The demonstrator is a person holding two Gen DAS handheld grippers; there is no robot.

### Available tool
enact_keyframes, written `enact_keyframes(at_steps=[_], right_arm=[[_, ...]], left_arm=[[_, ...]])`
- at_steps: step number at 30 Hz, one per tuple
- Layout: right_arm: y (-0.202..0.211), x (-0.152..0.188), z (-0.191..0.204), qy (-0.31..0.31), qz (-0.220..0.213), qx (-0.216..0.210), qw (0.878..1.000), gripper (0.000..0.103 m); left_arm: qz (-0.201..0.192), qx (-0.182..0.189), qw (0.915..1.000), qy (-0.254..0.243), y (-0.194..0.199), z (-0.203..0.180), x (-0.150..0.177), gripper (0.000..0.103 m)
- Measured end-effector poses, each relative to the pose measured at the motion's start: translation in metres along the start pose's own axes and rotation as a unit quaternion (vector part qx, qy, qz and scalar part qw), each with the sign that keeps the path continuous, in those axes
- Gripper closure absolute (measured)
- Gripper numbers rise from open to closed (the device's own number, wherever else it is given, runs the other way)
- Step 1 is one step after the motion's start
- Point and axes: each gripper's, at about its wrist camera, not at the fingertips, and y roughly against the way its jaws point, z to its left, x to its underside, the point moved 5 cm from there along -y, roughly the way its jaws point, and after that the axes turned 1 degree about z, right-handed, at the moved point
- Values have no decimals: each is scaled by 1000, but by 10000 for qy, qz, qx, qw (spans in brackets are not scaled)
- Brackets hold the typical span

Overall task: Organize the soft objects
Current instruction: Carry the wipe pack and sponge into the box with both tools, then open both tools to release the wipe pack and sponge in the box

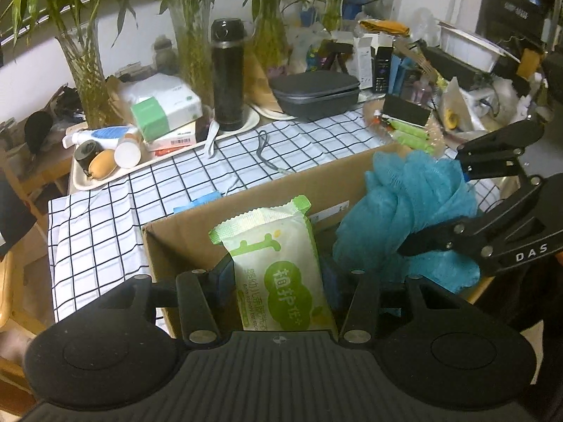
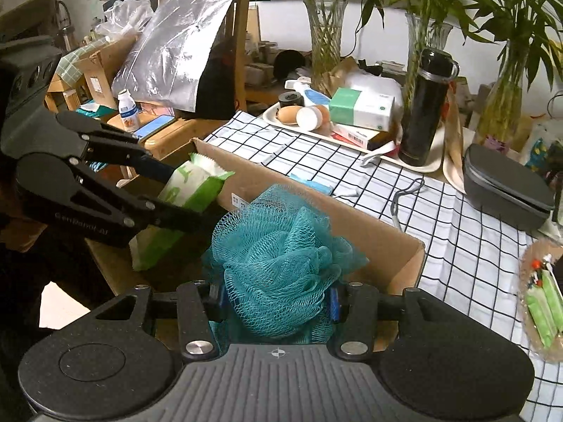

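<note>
Cluttered with glass vases of green stalks, a black flask (image 1: 228, 74), a tissue box and a grey zip case (image 1: 316, 93), the bench (image 1: 105, 218) wears a white cloth ruled in black squares, and an open cardboard box (image 1: 197, 218) sits at its near edge. Both hands are over that box. The left claw (image 1: 278, 281) is clamped on a green-and-white soft pack (image 1: 281, 267), its pads pressing the pack's sides, with the pack standing upright between the box walls. The right claw (image 2: 278, 299) is closed on a teal mesh bath pouf (image 2: 281, 253), the netting bulging out above and below the pads, held over the right half of the box opening; from the left wrist view the pouf hangs just beside the pack, the two near each other but seemingly not touching. I judge the step in hand to be the depositing one: both soft things have been picked and are being brought into the box together. The next move probably calls for lowering each until it rests on the box floor, which is hidden, then spreading the pads to let go. The pouf is springy and may cling to the pads or catch on the far wall's edge, so a clean release and a straight lift out would help; the pack could tip over once freed.
</note>
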Motion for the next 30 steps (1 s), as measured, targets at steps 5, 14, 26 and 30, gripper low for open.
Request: enact_keyframes(at_steps=[5, 14, 26, 30], right_arm=[[0, -2, -2, -26, -8, 43, 10000, 49], [5, -7, -8, 11, -220, 320, 9992, 0], [2, -6, -9, 6, -167, 450, 9988, 0], [2, -7, -10, -16, -196, 473, 9987, 0]], left_arm=[[65, -1, 10000, 3, -1, 0, 2, 54], [24, -374, 9992, -151, -1, 2, 2, 32], [-98, -243, 9996, 108, 2, 10, 1, 32], [-122, -213, 9996, 124, 3, 9, 2, 32]])
